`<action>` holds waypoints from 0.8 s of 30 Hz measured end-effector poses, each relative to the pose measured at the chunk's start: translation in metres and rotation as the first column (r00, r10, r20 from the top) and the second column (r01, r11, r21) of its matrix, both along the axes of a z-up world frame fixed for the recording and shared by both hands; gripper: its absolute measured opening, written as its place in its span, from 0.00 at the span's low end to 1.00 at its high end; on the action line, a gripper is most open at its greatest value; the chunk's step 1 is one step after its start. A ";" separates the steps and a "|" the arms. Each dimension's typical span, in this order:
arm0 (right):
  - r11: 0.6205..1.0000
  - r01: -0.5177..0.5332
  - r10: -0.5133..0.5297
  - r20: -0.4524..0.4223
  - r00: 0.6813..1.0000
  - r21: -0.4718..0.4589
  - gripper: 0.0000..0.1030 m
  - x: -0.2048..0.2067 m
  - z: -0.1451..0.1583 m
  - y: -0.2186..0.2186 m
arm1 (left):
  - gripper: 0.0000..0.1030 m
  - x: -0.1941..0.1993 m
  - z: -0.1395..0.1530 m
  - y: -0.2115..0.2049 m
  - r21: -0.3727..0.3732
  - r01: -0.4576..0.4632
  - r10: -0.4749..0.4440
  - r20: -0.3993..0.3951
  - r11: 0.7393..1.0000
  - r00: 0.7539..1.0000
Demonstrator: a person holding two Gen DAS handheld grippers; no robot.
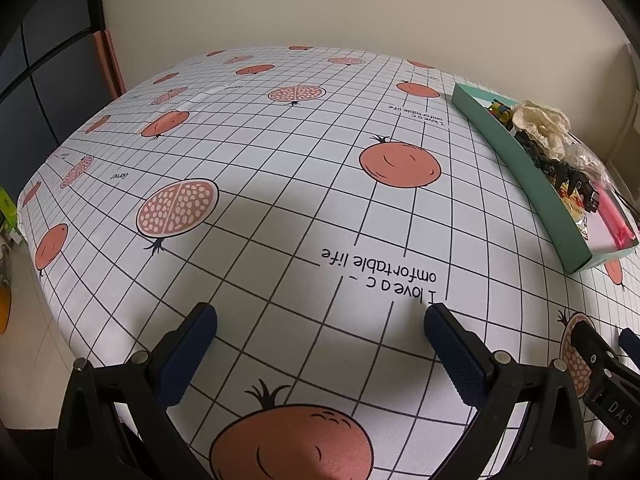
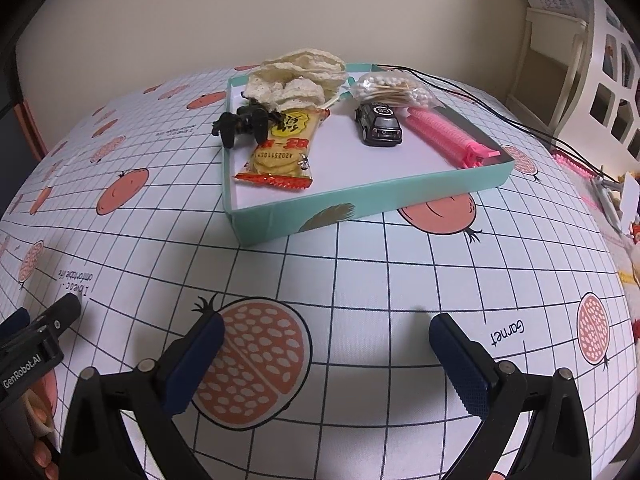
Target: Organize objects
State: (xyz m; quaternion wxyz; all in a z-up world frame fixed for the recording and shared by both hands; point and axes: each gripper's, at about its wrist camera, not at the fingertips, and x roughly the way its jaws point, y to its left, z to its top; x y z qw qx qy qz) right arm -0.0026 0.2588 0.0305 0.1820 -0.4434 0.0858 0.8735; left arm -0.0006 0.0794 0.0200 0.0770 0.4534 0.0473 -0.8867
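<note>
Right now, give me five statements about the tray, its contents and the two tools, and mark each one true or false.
1. The toy car sits inside the teal tray. True.
2. The pink hair roller lies on the tablecloth outside the tray. False: it lies in the tray, beside the car.
3. The right tool is open and holds nothing. True.
4. The left tool is shut on the snack packet. False: it is open and empty, and the packet lies in the tray.
5. The bag of cotton swabs is in the tray's far part, behind the car. True.
</note>
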 end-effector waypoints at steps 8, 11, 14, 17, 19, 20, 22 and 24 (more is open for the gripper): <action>1.000 0.004 -0.004 -0.005 1.000 0.002 1.00 0.000 0.000 0.001 | 1.00 0.000 0.000 -0.001 0.000 -0.002 0.002 -0.001 1.000 1.000; 1.000 0.004 -0.004 -0.005 1.000 0.002 1.00 0.000 0.000 0.001 | 1.00 0.001 0.000 -0.001 0.000 -0.002 0.002 0.000 1.000 1.000; 1.000 0.004 -0.004 -0.005 1.000 0.002 1.00 0.000 0.000 0.001 | 1.00 0.000 0.000 -0.001 0.000 -0.001 0.001 0.000 1.000 1.000; 1.000 0.004 -0.004 -0.005 1.000 0.002 1.00 0.000 0.000 0.002 | 1.00 0.001 0.000 -0.001 0.000 -0.001 0.001 -0.001 1.000 1.000; 1.000 0.004 -0.004 -0.005 1.000 0.002 1.00 0.000 0.000 0.002 | 1.00 0.001 0.000 -0.001 0.000 -0.001 0.001 -0.001 1.000 1.000; 1.000 0.003 -0.003 -0.005 1.000 0.002 1.00 0.000 0.000 0.002 | 1.00 0.001 0.000 -0.002 0.000 0.000 0.000 -0.001 1.000 1.000; 1.000 0.003 -0.003 -0.006 1.000 0.003 1.00 0.000 -0.001 0.002 | 1.00 0.001 0.000 -0.001 0.001 -0.004 0.004 0.000 1.000 1.000; 1.000 0.003 -0.003 -0.006 1.000 0.003 1.00 0.000 -0.001 0.002 | 1.00 0.001 -0.001 -0.001 0.001 -0.004 0.004 0.000 1.000 1.000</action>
